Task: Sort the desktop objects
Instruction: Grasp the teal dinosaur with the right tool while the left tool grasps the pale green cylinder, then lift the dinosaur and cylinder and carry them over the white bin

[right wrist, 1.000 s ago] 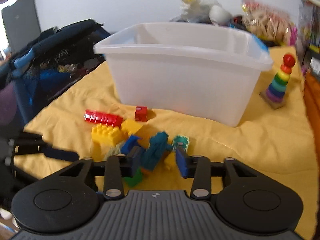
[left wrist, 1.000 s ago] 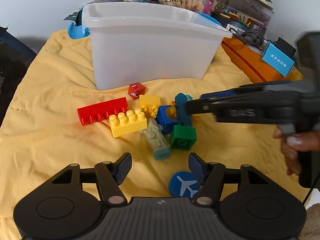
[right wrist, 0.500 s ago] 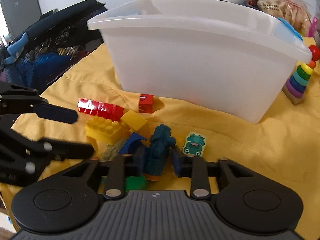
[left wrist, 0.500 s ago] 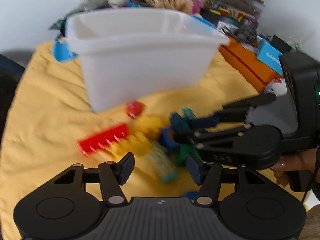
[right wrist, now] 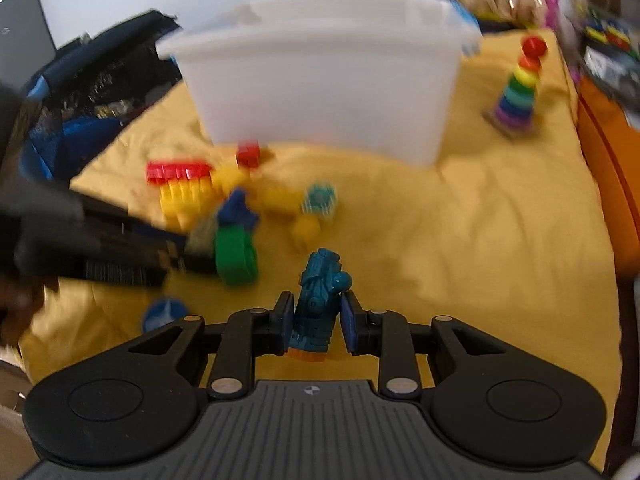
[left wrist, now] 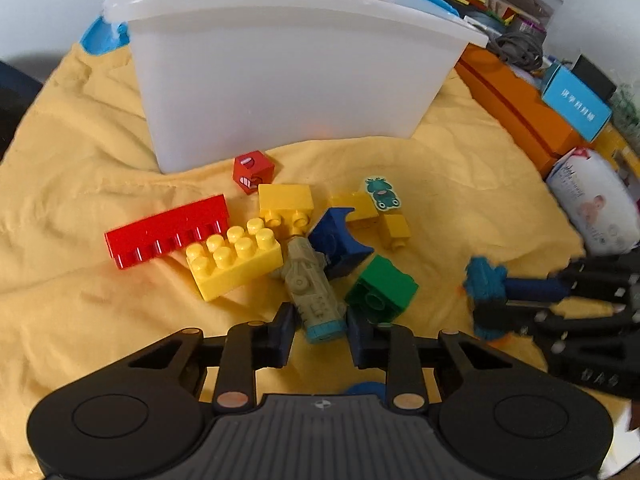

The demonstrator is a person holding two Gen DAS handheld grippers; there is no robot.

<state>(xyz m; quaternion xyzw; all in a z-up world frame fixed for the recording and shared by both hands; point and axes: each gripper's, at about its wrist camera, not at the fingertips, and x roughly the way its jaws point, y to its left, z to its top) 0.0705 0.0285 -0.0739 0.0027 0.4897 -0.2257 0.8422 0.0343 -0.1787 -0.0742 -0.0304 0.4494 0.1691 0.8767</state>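
Note:
My right gripper [right wrist: 314, 322] is shut on a teal toy figure [right wrist: 318, 300] and holds it above the yellow cloth; it shows at the right of the left wrist view [left wrist: 486, 284]. My left gripper [left wrist: 320, 330] is open, its fingers on either side of the base of a grey-green toy figure [left wrist: 310, 288] that lies on the cloth. Around it lie a red comb-like brick [left wrist: 168, 230], yellow bricks [left wrist: 234, 260], a dark blue arch brick [left wrist: 338, 242], a green brick [left wrist: 382, 288] and a red cube [left wrist: 253, 168]. A white plastic bin [left wrist: 288, 64] stands behind them.
A frog tile [left wrist: 382, 192] and a small yellow brick [left wrist: 396, 228] lie right of the pile. A blue disc [right wrist: 164, 314] lies near the front. A rainbow ring stacker [right wrist: 520, 88] stands right of the bin. Orange boxes [left wrist: 516, 108] and clutter line the right edge.
My right gripper closed on the teal figure, lifted it out of the pile and drew back to the right. My left gripper moved forward and down around the grey-green figure.

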